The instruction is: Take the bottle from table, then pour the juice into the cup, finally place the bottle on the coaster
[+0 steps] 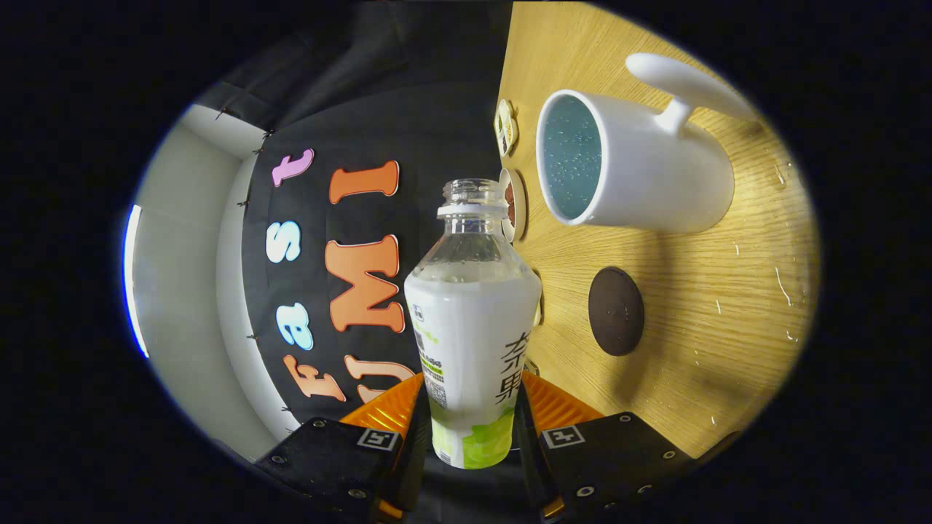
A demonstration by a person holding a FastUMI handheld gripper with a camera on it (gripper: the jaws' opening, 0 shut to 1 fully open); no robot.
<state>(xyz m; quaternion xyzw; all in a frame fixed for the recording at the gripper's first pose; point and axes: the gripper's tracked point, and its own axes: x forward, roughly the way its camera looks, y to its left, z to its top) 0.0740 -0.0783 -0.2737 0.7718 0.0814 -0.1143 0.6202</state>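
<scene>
My gripper (472, 399) is shut on a clear plastic bottle (473, 320) with a white and green label, both fingers pressing its lower body. The bottle has no cap, and pale liquid reaches to its shoulder. The view is rolled about a quarter turn, so the wooden table (699, 349) stands along the right side and the bottle lies roughly parallel to its surface, held off it. A white cup (655, 175) with a speckled blue inside and a handle stands on the table beyond the fingers, its mouth close beside the bottle's neck. A dark round coaster (616, 311) lies nearer to me than the cup.
Two small round pieces (512, 205) (505, 127) lie near the table's far edge, beyond the bottle's neck. Past that edge hangs the booth's black cloth wall (408, 109), with a pale wall (182, 276) beside it.
</scene>
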